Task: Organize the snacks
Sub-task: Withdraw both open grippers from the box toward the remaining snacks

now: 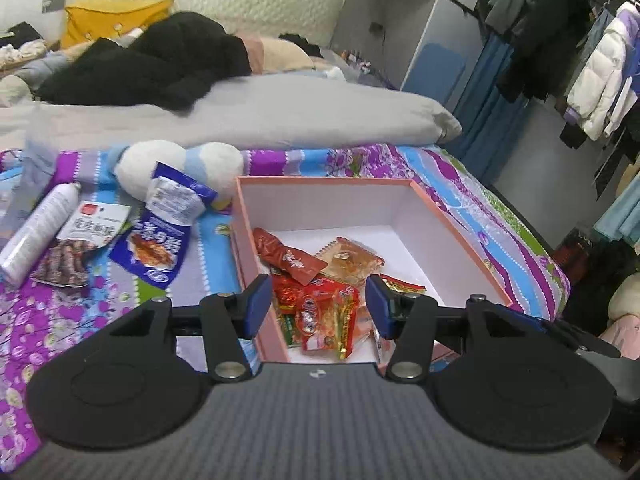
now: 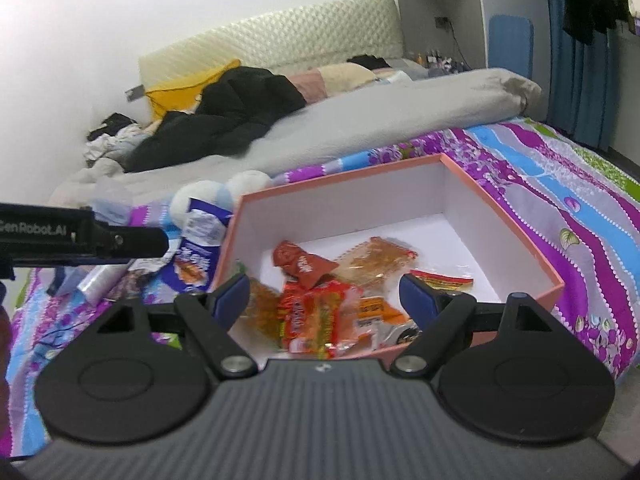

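Left of the left gripper's point(image 1: 317, 306) jaws, on the floral bedspread point(image 1: 472, 200): one white bottle point(image 1: 38, 230), one brown-and-white snack packet point(image 1: 82, 240), one blue snack packet point(image 1: 160, 236). Jaws spread, nothing between the pads. Ahead of and under them, one pink box point(image 1: 460, 232) holding a loose heap of snack packets point(image 1: 316, 284), roughly six, exact count unclear. Right gripper point(image 2: 325, 298) over the same box point(image 2: 516, 224), jaws spread wide, empty; the heap point(image 2: 320, 300) lies beneath and between them.

The left gripper point(image 2: 120, 240) is cut off by the right wrist view's edge, its jaws unseen
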Demonstrator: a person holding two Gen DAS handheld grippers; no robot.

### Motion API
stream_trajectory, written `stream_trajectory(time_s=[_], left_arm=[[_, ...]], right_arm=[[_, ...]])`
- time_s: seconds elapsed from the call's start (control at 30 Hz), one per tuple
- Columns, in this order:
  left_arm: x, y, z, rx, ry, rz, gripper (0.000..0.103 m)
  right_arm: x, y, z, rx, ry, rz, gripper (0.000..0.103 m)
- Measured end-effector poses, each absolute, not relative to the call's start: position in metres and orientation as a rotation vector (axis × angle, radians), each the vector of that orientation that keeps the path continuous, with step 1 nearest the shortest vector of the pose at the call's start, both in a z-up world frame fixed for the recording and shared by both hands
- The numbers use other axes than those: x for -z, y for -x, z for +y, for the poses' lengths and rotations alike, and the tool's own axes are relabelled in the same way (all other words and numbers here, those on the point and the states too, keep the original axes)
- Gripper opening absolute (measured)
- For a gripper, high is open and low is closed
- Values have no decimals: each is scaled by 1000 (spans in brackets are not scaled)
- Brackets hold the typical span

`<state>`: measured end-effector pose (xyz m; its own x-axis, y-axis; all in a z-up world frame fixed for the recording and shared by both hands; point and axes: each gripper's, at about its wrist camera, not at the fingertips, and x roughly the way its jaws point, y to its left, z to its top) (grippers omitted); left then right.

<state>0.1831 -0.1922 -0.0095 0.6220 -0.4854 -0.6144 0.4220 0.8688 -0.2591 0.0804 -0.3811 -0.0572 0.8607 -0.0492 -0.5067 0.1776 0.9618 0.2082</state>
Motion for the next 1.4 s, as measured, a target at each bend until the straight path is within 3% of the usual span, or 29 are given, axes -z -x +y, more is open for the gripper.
stream_trajectory(time_s=[0.47,1.2,1.3,1.4], left_arm=[[4,-99,-125,466,114,662,58],[47,-48,-8,234,191,624,58],[57,-43,7,206,207,620,66],[67,-45,17,196,204,626,67]], right_arm=[[48,-17,-331,66,-250,439,83],[74,-19,-237,-149,-202,443,83],[83,-20,-224,-167,-173,472,83],[88,-23,-216,-169,-152,485,83]])
